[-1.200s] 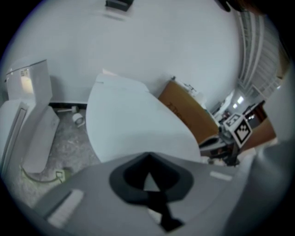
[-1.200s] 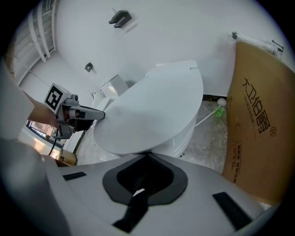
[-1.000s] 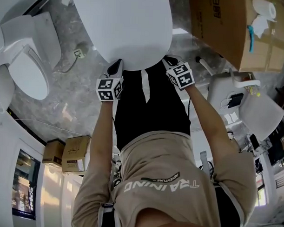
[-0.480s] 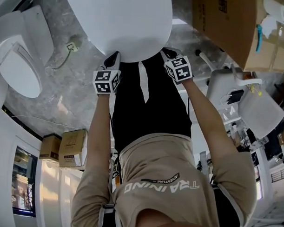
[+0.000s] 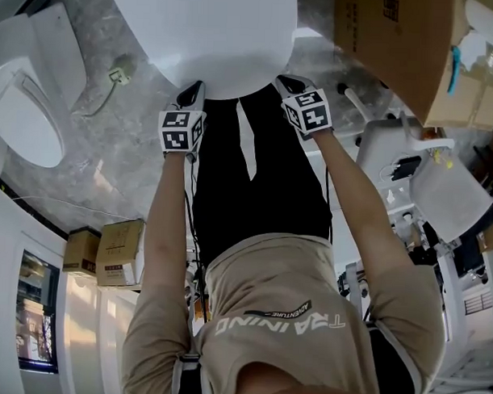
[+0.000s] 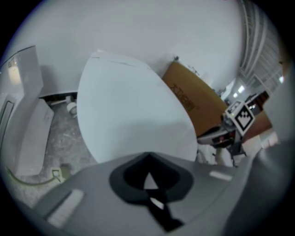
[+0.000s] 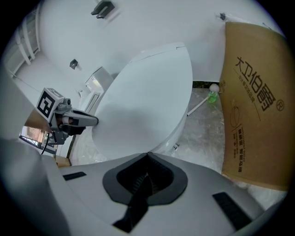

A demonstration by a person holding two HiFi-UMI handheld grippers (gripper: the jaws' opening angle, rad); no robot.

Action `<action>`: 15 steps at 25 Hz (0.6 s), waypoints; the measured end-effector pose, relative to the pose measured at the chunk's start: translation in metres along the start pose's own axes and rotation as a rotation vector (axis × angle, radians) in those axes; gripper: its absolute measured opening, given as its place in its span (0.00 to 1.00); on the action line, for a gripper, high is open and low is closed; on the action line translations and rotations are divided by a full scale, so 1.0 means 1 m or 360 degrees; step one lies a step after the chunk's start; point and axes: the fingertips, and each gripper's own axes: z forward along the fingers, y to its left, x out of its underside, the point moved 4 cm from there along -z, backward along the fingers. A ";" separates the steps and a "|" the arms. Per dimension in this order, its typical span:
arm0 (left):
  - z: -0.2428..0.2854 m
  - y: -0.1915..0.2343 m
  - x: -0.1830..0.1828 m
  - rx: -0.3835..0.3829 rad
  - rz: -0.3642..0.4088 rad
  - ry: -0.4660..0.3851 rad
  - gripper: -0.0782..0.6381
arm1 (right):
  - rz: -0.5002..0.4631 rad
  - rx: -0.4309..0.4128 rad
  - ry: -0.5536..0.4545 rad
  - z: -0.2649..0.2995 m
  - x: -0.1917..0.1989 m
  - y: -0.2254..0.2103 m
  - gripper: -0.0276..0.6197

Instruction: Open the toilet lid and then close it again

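Toilet lid (image 5: pixel 212 37) part-raised, tilted. Left gripper (image 5: pixel 194 92), right gripper (image 5: pixel 284 83): jaws together on both (nothing clamped), the 2 tips at lid's near rim. Risk: smooth rim slides off tips, lid drops, slams.

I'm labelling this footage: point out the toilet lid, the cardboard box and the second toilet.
toilet lid (image 5: pixel 212 29), head view, its middle
cardboard box (image 5: pixel 397 52), head view, its side face
second toilet (image 5: pixel 27 128), head view, its oval top

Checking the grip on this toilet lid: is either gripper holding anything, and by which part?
Nothing is clamped. The left gripper and right gripper are both shut and empty, tips at the toilet lid's front rim; contact cannot be told.
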 end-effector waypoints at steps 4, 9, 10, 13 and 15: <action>0.003 0.004 0.002 0.0007 -0.0008 0.0006 0.12 | 0.0034 -0.0008 -0.0008 0.004 0.000 0.000 0.06; 0.004 0.004 0.002 -0.0006 -0.0003 -0.0022 0.12 | -0.0051 -0.0005 -0.0007 0.005 -0.001 -0.002 0.06; 0.004 0.004 0.002 -0.0010 -0.0016 -0.0019 0.12 | -0.0064 -0.0002 -0.0003 0.005 -0.001 -0.002 0.06; 0.004 0.004 0.003 -0.0019 -0.0067 -0.0003 0.12 | -0.0025 0.0016 -0.0028 0.001 -0.002 -0.002 0.06; 0.004 0.005 0.002 -0.0033 -0.0075 0.0013 0.12 | 0.0004 0.0040 -0.0046 -0.004 -0.006 -0.001 0.06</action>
